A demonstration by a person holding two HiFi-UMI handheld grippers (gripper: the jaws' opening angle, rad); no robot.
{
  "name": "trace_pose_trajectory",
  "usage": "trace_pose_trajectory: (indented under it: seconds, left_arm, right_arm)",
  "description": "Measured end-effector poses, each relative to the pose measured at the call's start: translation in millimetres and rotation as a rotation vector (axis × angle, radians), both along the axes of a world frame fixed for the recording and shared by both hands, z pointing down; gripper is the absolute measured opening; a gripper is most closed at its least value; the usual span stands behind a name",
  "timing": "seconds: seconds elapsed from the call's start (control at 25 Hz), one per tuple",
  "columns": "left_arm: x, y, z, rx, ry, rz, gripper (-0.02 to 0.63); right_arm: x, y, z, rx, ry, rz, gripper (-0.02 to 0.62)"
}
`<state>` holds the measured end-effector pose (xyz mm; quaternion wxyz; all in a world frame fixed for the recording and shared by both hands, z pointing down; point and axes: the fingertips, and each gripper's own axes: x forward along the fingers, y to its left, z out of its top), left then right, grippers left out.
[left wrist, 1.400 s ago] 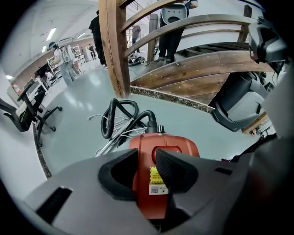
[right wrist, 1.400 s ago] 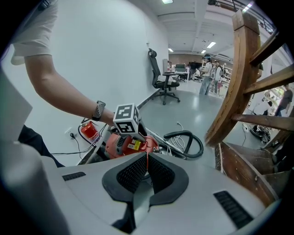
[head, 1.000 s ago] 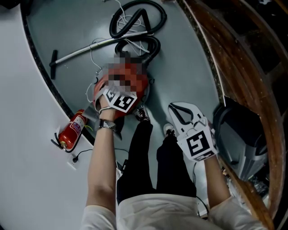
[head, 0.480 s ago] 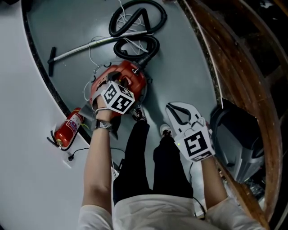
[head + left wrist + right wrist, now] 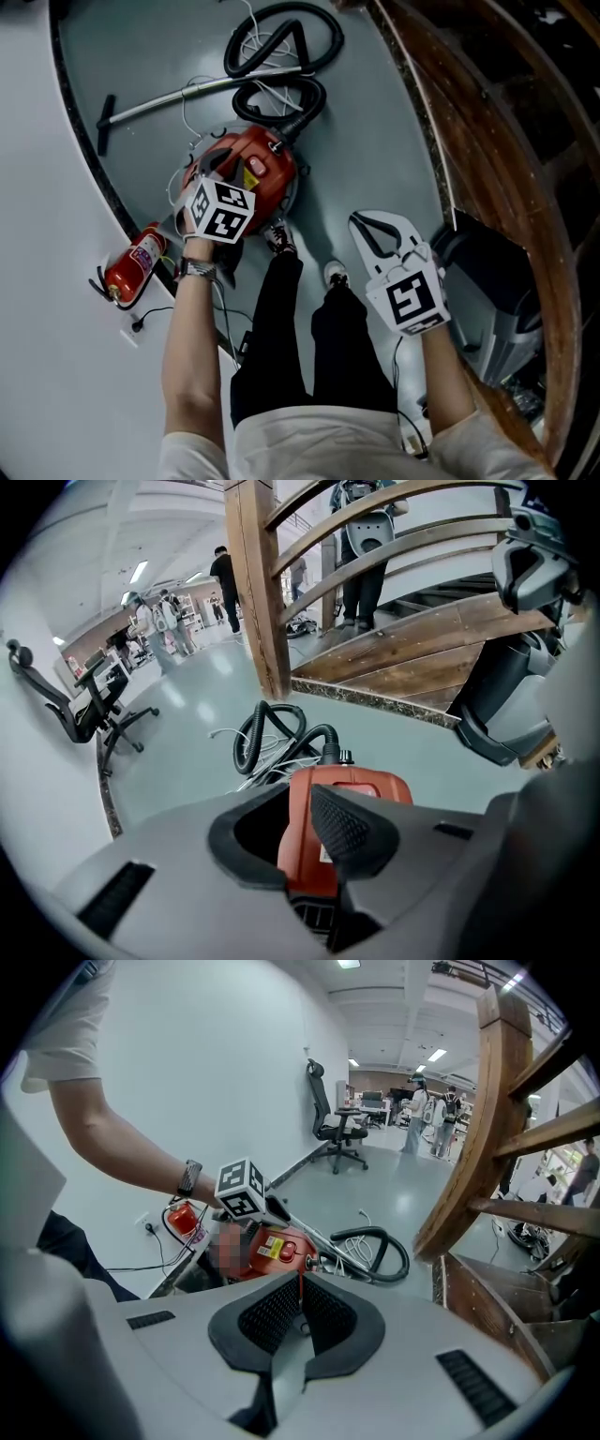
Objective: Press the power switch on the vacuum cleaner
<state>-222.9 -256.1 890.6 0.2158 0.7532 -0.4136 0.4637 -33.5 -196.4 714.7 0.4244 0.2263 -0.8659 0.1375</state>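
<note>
Now the left gripper (image 5: 302,808) has come up off the top of the red vacuum cleaner (image 5: 261,167) and slid toward its near-left edge, so more of the casing shows than a sec ago; its fingers have just been closing from wide to approx half apart; between them the left gripper view shows only the vac's red body further off, nothing pinched, pads touching nothing. Right gripper (image 5: 301,1279) hangs well apart over the person's legs, fingers together and empty, not involved. Vac sits on the grey floor (image 5: 384,141) just ahead of the person's feet, hose (image 5: 281,37) coiled beyond it, fire extinguisher (image 5: 131,267) by the wall to its left. A round button (image 5: 287,1252) beside the yellow label is prob. the power switch; it's uncovered and nothing rests on it. My read: the press is either just made or being re-lined; no view says whether the vac runs.
</note>
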Motion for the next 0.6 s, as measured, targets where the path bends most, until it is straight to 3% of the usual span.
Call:
trace_pose_trajectory:
  seconds: [0.28,0.6]
  left_arm:
    - [-14.4,0.4,-36.9,0.05,-0.053,0.01,0.023]
    - [-24.1,16.0,-90.8,0.087,-0.035,-0.051,0.0]
  right_arm:
    - [-5.9,1.2,-20.1,0.031,-0.004,-0.036,0.031]
    - [-13.3,-4.8,-54.9,0.094,-0.01,-0.08,0.031]
